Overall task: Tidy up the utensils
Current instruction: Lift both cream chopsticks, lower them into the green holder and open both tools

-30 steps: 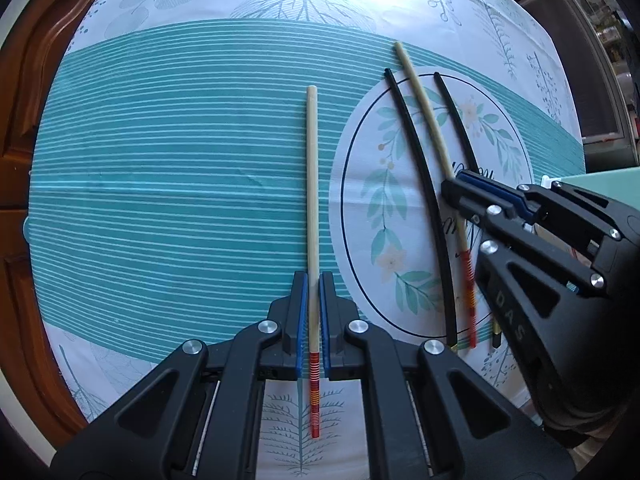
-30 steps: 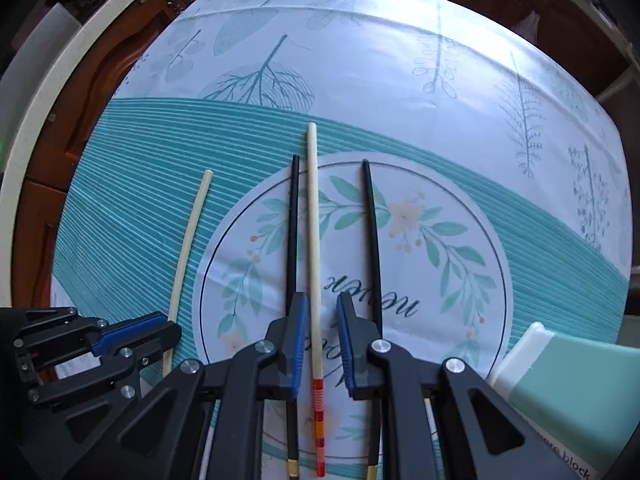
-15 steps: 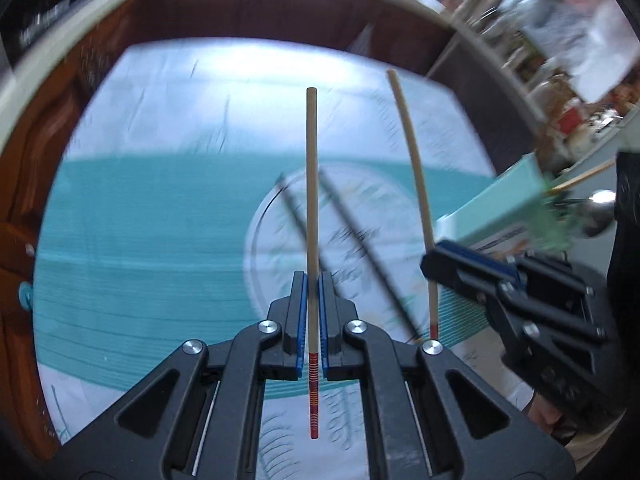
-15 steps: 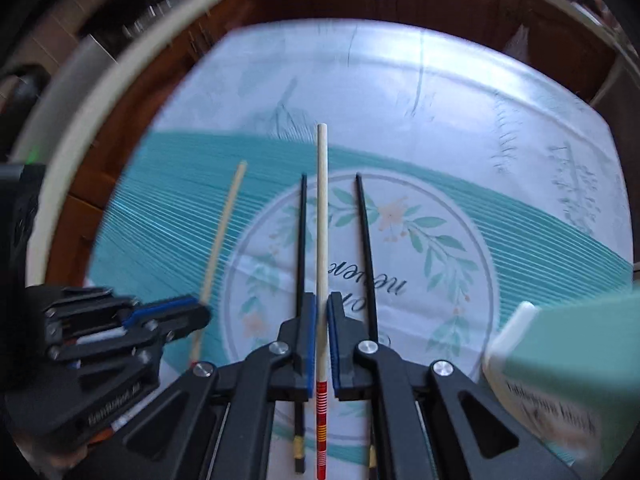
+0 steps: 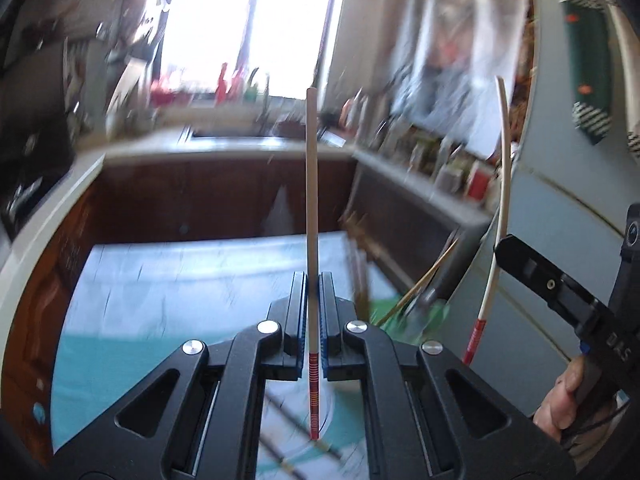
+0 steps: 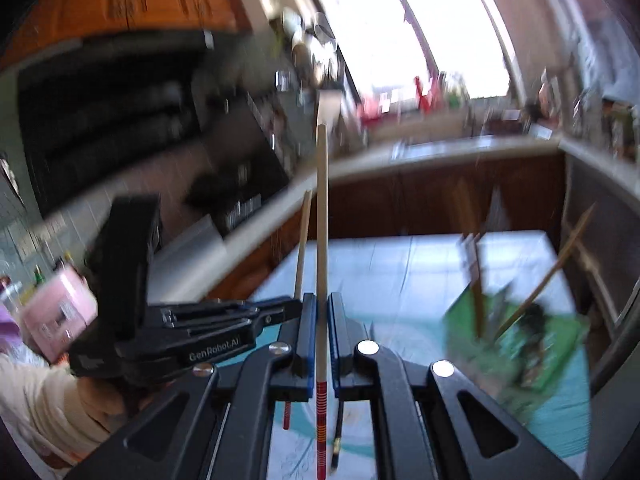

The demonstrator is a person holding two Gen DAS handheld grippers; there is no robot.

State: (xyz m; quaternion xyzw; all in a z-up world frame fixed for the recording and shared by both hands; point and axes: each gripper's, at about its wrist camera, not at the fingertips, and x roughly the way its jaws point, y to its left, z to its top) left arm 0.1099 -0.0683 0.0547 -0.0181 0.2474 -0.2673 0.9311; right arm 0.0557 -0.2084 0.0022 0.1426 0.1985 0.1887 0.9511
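Left wrist: left tool (image 5: 314, 312) clenched on chopstick (image 5: 311, 200) | right tool (image 6: 320, 332) clenched on second chopstick (image 6: 321, 240) | both above tabletop (image 5: 168, 280)

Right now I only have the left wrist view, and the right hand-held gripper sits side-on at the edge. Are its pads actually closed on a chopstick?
Observer: Yes. Seen head-on in the right wrist view, the right hand-held gripper is shut on a pale chopstick, with the red-banded end toward the camera.
Operator: Who holds the left one?
Observer: A cream sleeve shows behind the left hand-held gripper, which grips a second chopstick.
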